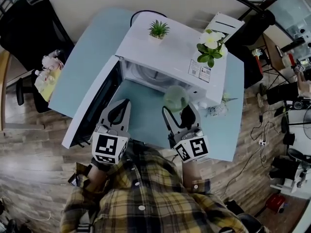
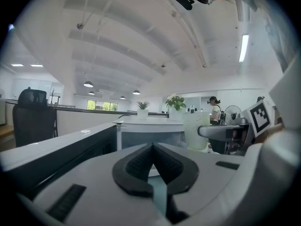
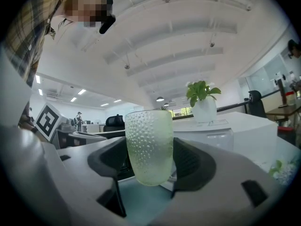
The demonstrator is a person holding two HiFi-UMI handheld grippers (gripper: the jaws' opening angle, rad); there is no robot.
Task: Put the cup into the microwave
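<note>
A pale green dimpled glass cup (image 3: 149,145) is clamped between the pads of my right gripper (image 3: 149,159), upright and lifted above the table. In the head view the cup (image 1: 175,99) hangs just in front of the open white microwave (image 1: 171,52), near the right side of its cavity. The microwave door (image 1: 93,106) is swung open to the left. My left gripper (image 1: 119,111) hovers beside that door with its jaws shut and nothing between them. From the left gripper view the cup (image 2: 195,131) shows at right, beyond the left gripper (image 2: 152,166).
The microwave stands on a light blue table (image 1: 92,47). A small potted plant (image 1: 158,29) and a white-flowered plant (image 1: 211,43) sit on top of it. A small glass item (image 1: 218,108) lies on the table right of the microwave. Office chairs and cables surround the table.
</note>
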